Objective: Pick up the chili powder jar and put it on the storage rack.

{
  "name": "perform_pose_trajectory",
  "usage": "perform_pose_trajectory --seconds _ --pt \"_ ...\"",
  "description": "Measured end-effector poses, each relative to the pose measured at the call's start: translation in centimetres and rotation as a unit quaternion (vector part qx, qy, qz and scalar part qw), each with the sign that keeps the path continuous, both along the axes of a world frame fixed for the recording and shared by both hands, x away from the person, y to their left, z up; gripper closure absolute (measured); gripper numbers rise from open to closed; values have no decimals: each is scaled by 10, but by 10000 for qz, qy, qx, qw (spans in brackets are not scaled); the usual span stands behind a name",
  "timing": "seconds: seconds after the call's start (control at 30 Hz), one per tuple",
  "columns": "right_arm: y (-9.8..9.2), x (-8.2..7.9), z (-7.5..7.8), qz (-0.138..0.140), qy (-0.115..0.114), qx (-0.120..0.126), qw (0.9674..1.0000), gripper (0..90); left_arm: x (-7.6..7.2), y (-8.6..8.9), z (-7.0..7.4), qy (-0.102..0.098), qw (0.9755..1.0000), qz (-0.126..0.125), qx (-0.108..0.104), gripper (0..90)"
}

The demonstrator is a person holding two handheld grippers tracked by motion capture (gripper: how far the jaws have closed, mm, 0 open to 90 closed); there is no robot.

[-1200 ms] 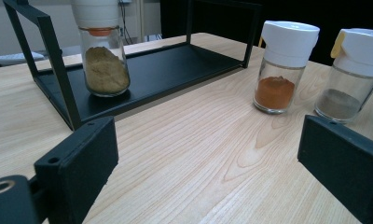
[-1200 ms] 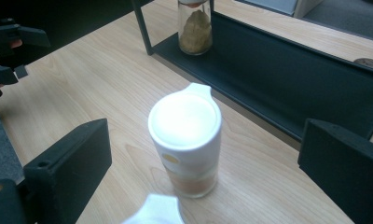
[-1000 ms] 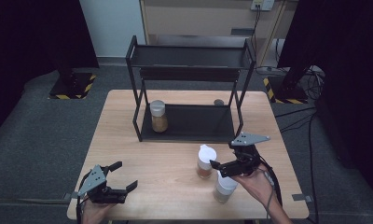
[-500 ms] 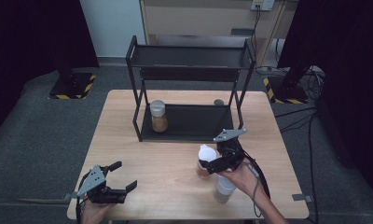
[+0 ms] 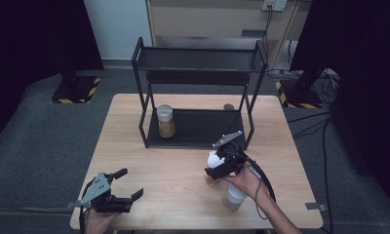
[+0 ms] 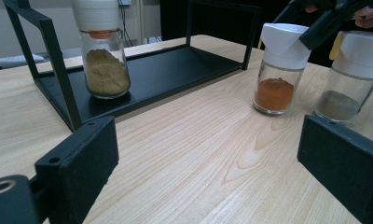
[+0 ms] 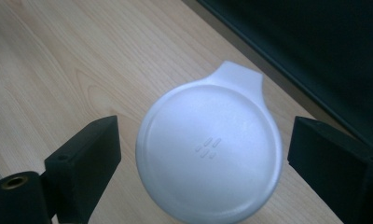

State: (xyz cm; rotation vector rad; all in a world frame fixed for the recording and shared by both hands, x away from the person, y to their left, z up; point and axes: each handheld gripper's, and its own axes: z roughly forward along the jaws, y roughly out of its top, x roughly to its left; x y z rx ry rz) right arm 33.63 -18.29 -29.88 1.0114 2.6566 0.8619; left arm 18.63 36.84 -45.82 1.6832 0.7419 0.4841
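A glass jar of orange spice with a white flip cap stands on the wooden table in front of the black rack. My right gripper hangs over it from above. Its jaws straddle the cap and have just been closing, with a gap left on each side, so the pads do not touch it. A second white-capped jar, holding grey powder, stands by the right hand. My left gripper rests at the near left edge, open and empty.
On the rack's lower shelf stands a jar of tan powder, at its left end. The rack's upper shelf is bare. A small dark round object lies behind the rack. Bare wood spans the space between the two grippers.
My right gripper has moved left and away from the person, from above the grey-powder jar to above the orange-spice jar. The left gripper has stayed still.
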Motion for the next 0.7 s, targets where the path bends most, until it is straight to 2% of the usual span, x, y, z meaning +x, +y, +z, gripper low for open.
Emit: perform_pose_trajectory --seconds 0.13,0.33,0.43,0.53,0.7 --pt "10 9 0 53 175 -186 9997 163 0 0 0 -3 10000 -16 0 44" --pt "24 16 3 114 248 -456 9986 243 0 1 0 -8 10000 -18 -2 45" --pt "29 17 3 167 250 -574 9979 262 0 1 0 -12 10000 -20 -11 45" --pt "35 14 4 201 144 -735 9970 305 0 1 -1 -13 10000 -16 -13 45" --pt "34 14 4 186 149 -715 9972 310 0 1 -1 -11 10000 -16 -14 45"
